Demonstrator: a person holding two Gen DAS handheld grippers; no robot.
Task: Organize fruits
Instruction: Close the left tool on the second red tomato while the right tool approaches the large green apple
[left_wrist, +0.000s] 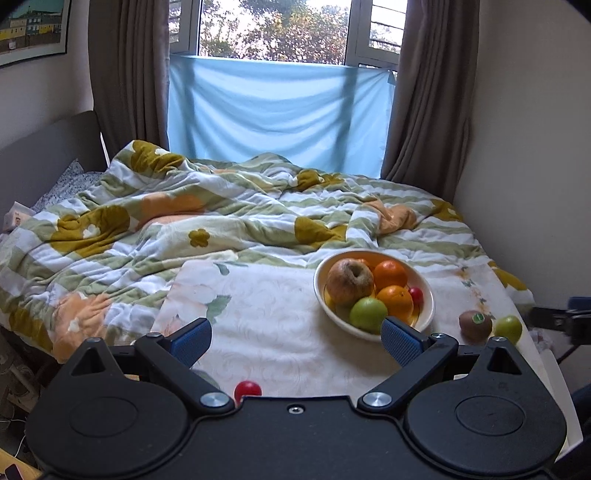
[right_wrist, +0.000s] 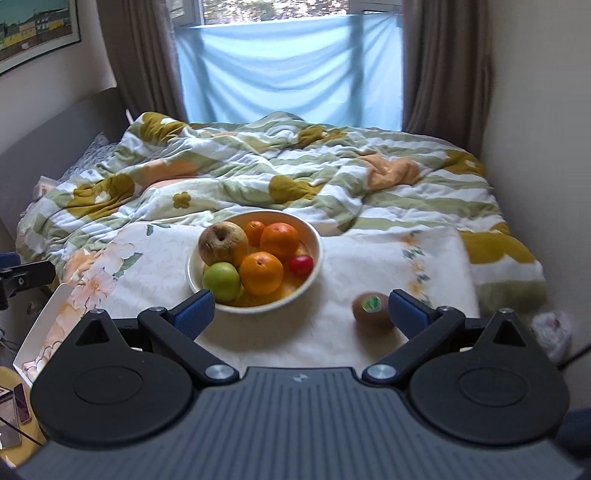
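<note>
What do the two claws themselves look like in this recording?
Both look alike: the left claw and right claw have matte black bodies, two round black discs, silver pivot bolts and angled black arms tipped with blue ribbed pads. The right body is ribbed grey. No cables or sleeves show.

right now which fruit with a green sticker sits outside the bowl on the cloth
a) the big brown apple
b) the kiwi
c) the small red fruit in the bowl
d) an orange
b: the kiwi with the green sticker lies on the white cloth to the right of the bowl, apart from it, while the oranges and the brown apple sit inside the bowl.
</note>
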